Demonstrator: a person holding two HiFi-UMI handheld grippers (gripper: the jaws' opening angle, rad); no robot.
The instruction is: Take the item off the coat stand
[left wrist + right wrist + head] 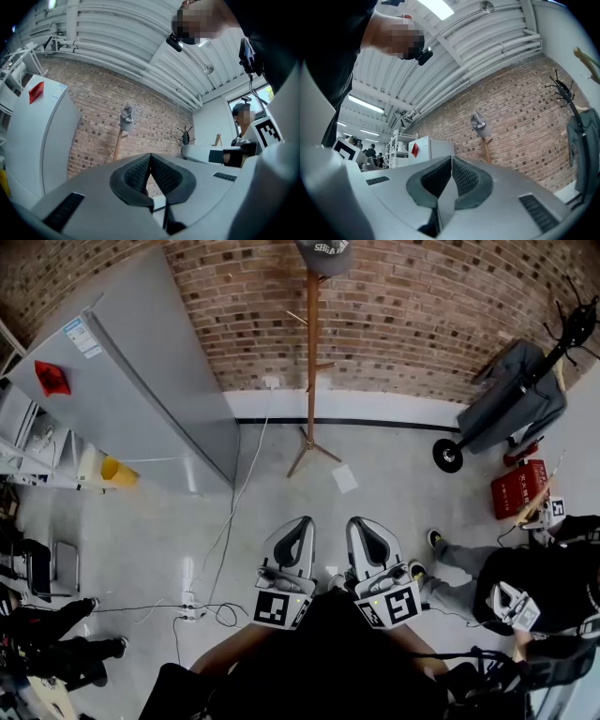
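A grey cap (324, 256) hangs on top of a wooden coat stand (312, 362) that rises against the brick wall. The cap (126, 117) is small and distant in the left gripper view, and the cap (480, 125) sits just as far off in the right gripper view. Both grippers are held low and close to the person, well short of the stand. My left gripper (302, 526) is shut with nothing in it, its tips (150, 156) meeting. My right gripper (361, 526) is shut and empty too, its tips (451, 160) together.
A grey fridge (131, 390) with a red sticker stands left of the stand. A black coat rack (562, 338) with a grey jacket (511, 395) is at the right, beside a red crate (517, 488). Cables (220, 549) cross the floor. A seated person (525, 582) is at the right.
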